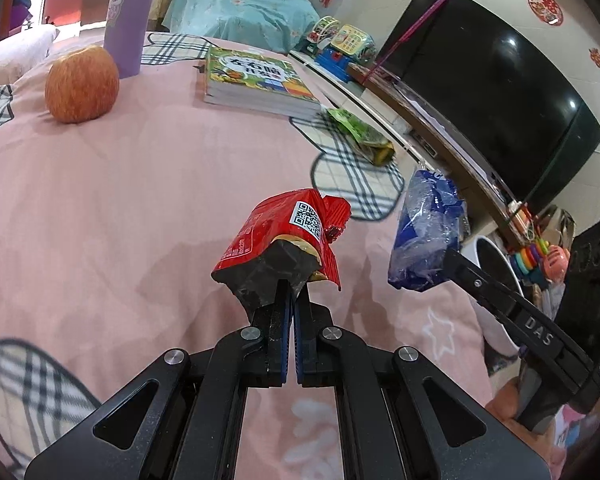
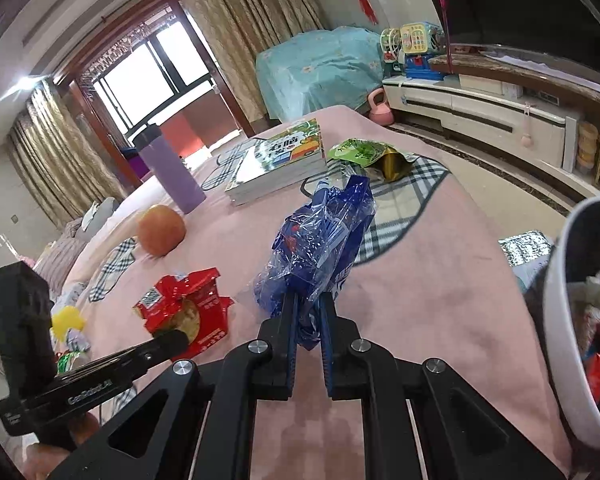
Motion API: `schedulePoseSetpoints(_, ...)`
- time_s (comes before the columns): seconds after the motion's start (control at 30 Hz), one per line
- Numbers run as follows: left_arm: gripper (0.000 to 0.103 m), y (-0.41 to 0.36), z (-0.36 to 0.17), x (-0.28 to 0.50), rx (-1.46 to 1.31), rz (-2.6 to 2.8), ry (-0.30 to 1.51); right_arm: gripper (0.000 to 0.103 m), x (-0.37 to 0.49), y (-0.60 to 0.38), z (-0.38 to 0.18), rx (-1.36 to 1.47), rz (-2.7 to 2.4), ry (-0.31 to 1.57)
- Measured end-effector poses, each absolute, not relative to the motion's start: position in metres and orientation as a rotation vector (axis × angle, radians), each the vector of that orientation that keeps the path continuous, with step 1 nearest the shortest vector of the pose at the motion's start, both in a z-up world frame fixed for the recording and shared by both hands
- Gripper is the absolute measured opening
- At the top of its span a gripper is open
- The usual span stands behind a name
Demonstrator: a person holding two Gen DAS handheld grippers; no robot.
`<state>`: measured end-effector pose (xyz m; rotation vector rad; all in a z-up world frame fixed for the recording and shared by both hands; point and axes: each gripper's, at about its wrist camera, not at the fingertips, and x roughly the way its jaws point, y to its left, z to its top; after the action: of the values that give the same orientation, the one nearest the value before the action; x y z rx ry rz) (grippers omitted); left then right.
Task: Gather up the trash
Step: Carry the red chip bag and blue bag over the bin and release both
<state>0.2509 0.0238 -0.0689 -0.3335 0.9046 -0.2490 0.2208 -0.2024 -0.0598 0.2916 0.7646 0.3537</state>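
My left gripper (image 1: 293, 286) is shut on a red snack wrapper (image 1: 276, 232) and holds it above the pink bedspread (image 1: 120, 200). The wrapper also shows in the right wrist view (image 2: 180, 304), with the left gripper (image 2: 178, 338) at its lower edge. My right gripper (image 2: 309, 300) is shut on a crumpled blue plastic wrapper (image 2: 320, 236). That wrapper (image 1: 424, 228) and the right gripper (image 1: 446, 254) show at the right of the left wrist view. A green and gold snack packet (image 2: 370, 156) lies on the bed near the book; it shows in the left wrist view too (image 1: 360, 132).
A white trash bin (image 2: 560, 320) with rubbish inside stands at the bed's right edge. An apple (image 1: 82, 84), a purple bottle (image 1: 126, 20) and a book (image 1: 256, 80) sit on the bed. A TV (image 1: 500, 80) and toys line the wall.
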Motion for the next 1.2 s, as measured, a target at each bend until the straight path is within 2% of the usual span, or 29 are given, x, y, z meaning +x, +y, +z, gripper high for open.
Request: schedulePoseSetpoints(1.2,0.001,-0.089,-0.038,0.19,-0.17,-0.419,0.897,0.01,0.117,-0.291,-0.04,0.358,0.257,0.641)
